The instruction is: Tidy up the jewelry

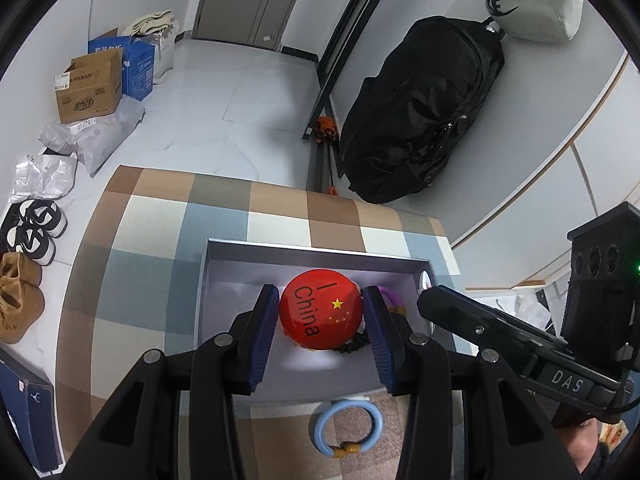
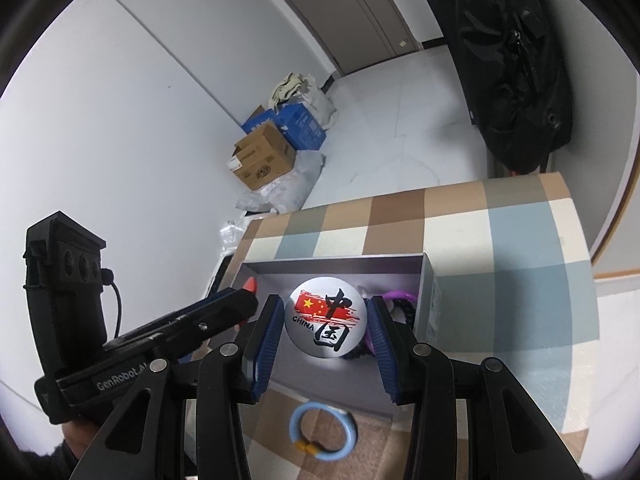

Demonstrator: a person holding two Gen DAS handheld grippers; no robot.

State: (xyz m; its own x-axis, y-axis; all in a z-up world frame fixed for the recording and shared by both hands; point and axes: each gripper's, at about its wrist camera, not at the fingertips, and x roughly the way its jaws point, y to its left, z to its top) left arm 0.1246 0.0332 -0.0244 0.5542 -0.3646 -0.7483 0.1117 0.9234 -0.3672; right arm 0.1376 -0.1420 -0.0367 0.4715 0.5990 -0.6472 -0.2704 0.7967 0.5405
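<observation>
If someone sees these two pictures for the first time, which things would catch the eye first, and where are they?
The red badge with a yellow star, gripped in the left gripper over the open grey box, stands out first. Next is the silver badge with a red flag, gripped in the right gripper over the same box. A light blue ring lies on the checked cloth just in front of the box.

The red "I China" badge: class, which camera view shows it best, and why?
The left wrist view: the red badge sits whole between the left gripper's blue fingers, its lettering and yellow stars readable, over the open grey box. In the right wrist view only a small red sliver shows behind the left gripper.
</observation>
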